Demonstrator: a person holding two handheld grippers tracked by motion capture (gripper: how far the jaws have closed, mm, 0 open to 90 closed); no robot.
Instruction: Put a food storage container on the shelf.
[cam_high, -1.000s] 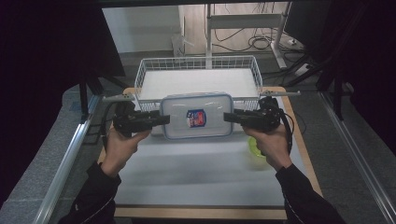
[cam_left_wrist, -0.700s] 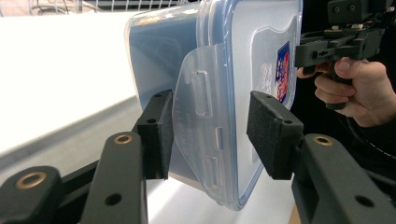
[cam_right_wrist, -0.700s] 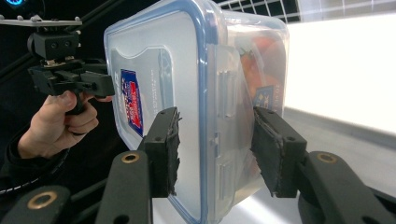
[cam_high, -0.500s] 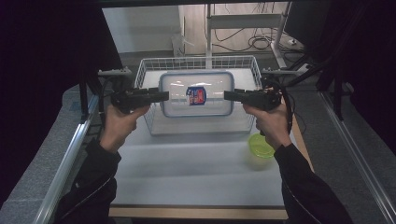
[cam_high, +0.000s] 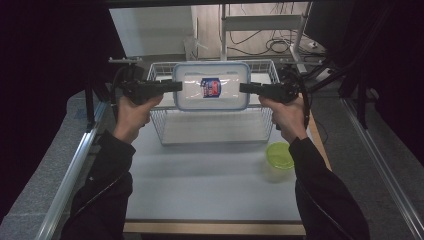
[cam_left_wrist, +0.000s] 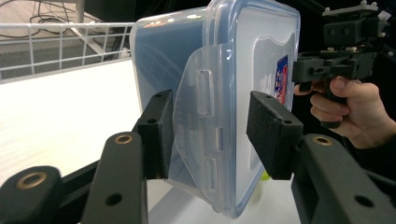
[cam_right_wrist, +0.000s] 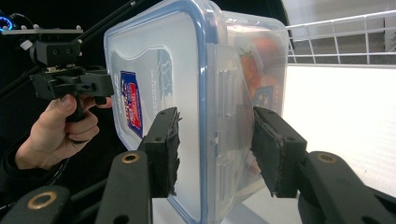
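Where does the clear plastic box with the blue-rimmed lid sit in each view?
High view: clear plastic box with the blue-rimmed lid, top centre, above the white wire basket.
Left gripper view: box on edge, centre, between the jaws.
Right gripper view: box on edge, centre, between the jaws.
Shared landmark: its red-and-blue label.

The wire basket (cam_high: 215, 127) stands at the worktop's (cam_high: 200, 185) far end, its walls fencing the space under the lidded container (cam_high: 211, 86). A green-lidded tub (cam_high: 280, 156) blocks the near right. The worktop's near middle and left lie open.
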